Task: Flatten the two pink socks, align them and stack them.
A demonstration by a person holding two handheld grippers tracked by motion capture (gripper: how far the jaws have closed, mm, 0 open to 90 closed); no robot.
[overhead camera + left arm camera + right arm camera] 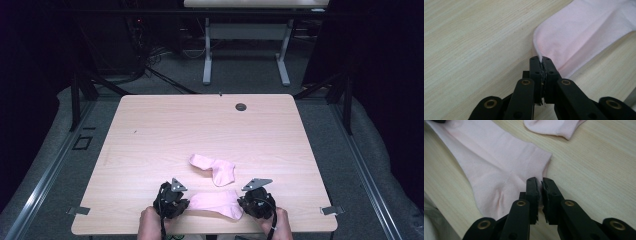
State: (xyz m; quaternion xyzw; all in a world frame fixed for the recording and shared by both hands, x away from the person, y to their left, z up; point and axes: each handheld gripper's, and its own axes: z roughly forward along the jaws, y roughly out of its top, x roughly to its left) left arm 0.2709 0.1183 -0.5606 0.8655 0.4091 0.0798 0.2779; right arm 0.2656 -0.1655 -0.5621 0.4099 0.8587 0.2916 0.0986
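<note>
Two hand-held grippers, my left (541, 60) and right (540, 181), are clamped on opposite ends of the near sock (215, 202), stretched left-to-right at bottom centre.

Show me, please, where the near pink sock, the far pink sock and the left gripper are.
near pink sock (216, 202), high view, middle of its flat body.
far pink sock (215, 168), high view, its bend.
left gripper (541, 59), left gripper view, between its fingertips, shut on the near sock's edge.

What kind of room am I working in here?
Likely a lab or recording workspace: a bare wooden table on grey carpet, black frame posts around it, cables behind, another desk beyond.
</note>
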